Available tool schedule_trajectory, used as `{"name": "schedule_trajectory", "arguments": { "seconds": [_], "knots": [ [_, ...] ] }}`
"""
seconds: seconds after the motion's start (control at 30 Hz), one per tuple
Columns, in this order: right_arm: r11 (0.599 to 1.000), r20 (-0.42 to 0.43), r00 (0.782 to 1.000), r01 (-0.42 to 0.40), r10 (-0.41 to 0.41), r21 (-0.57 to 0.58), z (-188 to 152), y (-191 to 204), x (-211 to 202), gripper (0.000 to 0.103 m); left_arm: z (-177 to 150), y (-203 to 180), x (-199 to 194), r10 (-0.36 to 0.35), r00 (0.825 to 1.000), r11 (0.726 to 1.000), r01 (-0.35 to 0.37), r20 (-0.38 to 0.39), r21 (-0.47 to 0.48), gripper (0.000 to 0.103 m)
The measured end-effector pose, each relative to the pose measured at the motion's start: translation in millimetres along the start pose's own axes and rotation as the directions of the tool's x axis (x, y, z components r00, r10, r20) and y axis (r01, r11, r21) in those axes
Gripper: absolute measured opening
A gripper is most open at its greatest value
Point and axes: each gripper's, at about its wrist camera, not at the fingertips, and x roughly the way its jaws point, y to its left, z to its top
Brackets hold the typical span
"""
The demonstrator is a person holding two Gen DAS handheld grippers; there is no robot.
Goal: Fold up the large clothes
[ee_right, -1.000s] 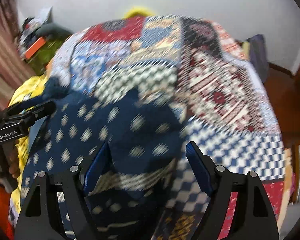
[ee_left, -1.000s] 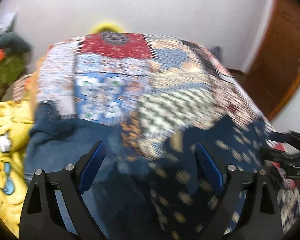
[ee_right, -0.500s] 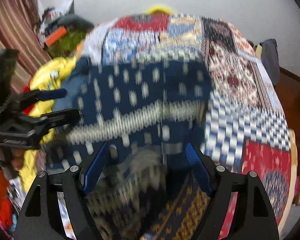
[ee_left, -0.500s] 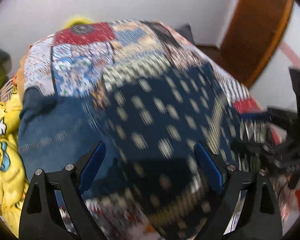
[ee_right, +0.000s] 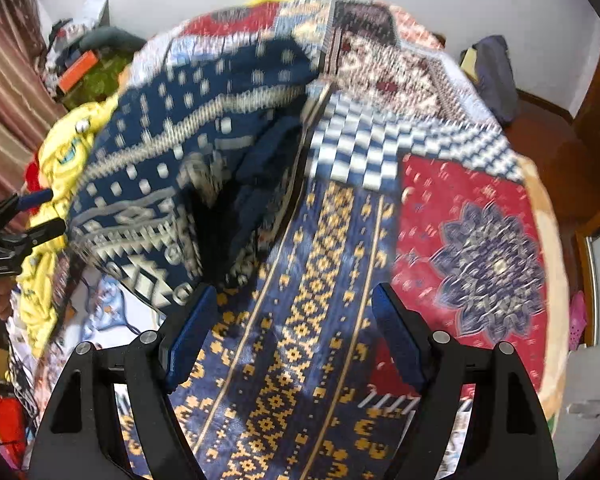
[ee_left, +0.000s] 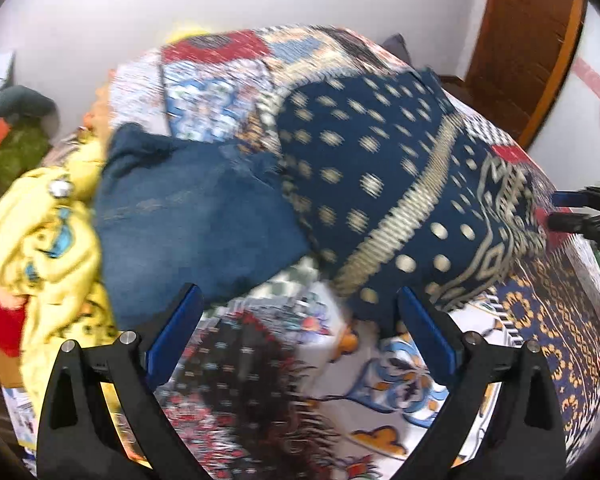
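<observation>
A navy garment with cream dots and bands lies spread on the patchwork bedspread, its hem toward me. It shows again in the right wrist view as the navy garment. Folded blue denim rests against its left side. My left gripper hovers just short of the hem, its jaws opening, with only bedspread between them. My right gripper is open over the blue and gold quilt patch, to the right of the garment, holding nothing. Each gripper appears at the edge of the other's view.
A crumpled yellow garment lies left of the denim. Clutter is piled beyond the bed's far left corner. A dark bag sits on the floor at the far right, and a wooden door stands beyond it. The bed's right edge drops to the floor.
Both grippers have drawn back toward the near side of the bed. The navy garment, earlier beneath the fingers, now lies ahead of them. The left jaws stand a little wider.
</observation>
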Motion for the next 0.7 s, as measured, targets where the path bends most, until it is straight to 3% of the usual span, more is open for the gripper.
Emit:
{"name": "schedule_trajectory", "arguments": {
  "seconds": [0.13, 0.33, 0.5, 0.7],
  "knots": [
    [0.996, 0.093, 0.992, -0.086, 0.081, 0.041, 17.6, 0.6, -20.4, 0.077, 17.5, 18.7, -20.1, -0.006, 0.997, 0.996, 0.012, 0.071, -0.083, 0.099],
    [0.969, 0.136, 0.968, -0.225, 0.210, 0.105, 45.0, 13.0, 6.6, 0.077, 47.7, 27.1, -2.6, -0.161, 0.981, 0.967, 0.178, 0.105, -0.183, 0.099],
    [0.950, 0.060, 0.968, -0.251, 0.244, 0.187, 52.5, 6.0, 60.9, 0.077, 51.0, 21.3, 50.6, -0.337, 0.940, 0.895, 0.335, 0.047, -0.295, 0.099],
    [0.904, -0.005, 0.933, -0.347, 0.360, 0.248, 56.1, -1.2, 103.3, 0.077, 53.8, 22.2, 103.6, -0.485, 0.875, 0.799, 0.447, 0.010, -0.403, 0.099]
  ]
}}
